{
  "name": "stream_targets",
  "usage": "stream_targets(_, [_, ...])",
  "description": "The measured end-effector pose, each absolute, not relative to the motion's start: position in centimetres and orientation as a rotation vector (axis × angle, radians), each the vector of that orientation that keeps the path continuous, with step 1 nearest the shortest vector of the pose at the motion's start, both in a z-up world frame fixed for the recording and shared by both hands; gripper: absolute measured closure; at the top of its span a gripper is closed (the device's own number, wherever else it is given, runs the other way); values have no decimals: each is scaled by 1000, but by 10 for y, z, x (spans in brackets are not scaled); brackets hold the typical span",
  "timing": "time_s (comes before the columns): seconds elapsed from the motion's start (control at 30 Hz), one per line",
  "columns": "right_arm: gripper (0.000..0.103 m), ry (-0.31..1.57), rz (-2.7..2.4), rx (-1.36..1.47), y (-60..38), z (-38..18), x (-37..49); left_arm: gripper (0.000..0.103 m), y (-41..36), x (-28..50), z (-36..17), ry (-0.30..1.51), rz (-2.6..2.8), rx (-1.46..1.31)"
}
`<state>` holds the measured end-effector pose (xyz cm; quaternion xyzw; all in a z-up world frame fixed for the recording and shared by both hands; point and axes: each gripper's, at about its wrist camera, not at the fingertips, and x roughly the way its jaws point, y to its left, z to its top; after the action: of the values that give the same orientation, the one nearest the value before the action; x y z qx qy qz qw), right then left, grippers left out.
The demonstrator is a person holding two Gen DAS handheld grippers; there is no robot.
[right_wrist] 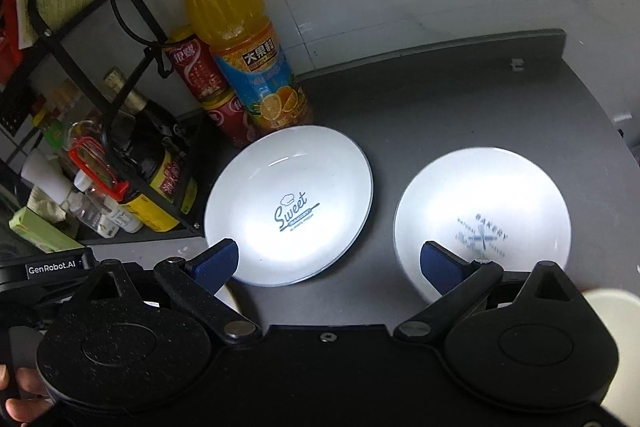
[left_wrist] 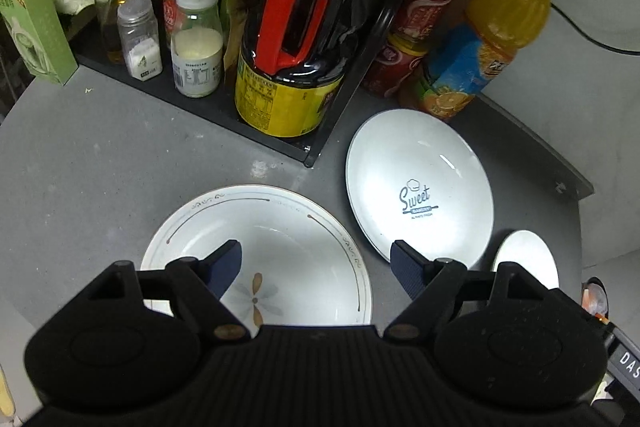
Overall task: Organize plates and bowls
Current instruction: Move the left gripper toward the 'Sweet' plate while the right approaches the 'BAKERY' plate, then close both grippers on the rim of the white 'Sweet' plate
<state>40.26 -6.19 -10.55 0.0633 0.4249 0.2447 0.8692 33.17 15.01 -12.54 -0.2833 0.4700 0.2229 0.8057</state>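
A dark grey table (right_wrist: 460, 99) with a matte, slightly speckled top and a rounded edge carries everything, backed by a pale wall. At its left stands a black metal rack (left_wrist: 224, 107) whose tray holds a big clear jug of dark sauce (left_wrist: 296, 39) with a red handle, a white-capped jar of pale powder (left_wrist: 197, 39) and a small shaker (left_wrist: 140, 41). Beside the rack stand an orange juice bottle (right_wrist: 240, 39) and two red cans (right_wrist: 200, 71). Nearest the left tongs (left_wrist: 316, 269) sits a glossy white bowl (left_wrist: 288, 239) with a thin line round its rim and a flower in its bottom. Just right of it lies a smooth round white plate printed "Sweet" (right_wrist: 288, 207), and well apart to its right a second white plate printed "Bakery" (right_wrist: 484, 211). The left tongs hang wide open over the bowl, gripping nothing. The right tongs (right_wrist: 332, 263) are likewise spread wide and empty, above the gap between the two plates.
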Motion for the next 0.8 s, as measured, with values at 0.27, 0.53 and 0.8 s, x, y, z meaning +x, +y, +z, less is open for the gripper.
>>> stream_targets(0.27, [6, 889, 553, 81, -59, -116, 442, 23, 147, 358, -143, 1021, 478, -669])
stream_targets(0.53, [26, 928, 589, 86, -55, -134, 482, 25, 146, 393, -163, 976, 483, -725])
stream_targets(0.8, [43, 1000, 581, 104, -42, -164, 513, 34, 152, 414, -189, 968, 509, -734])
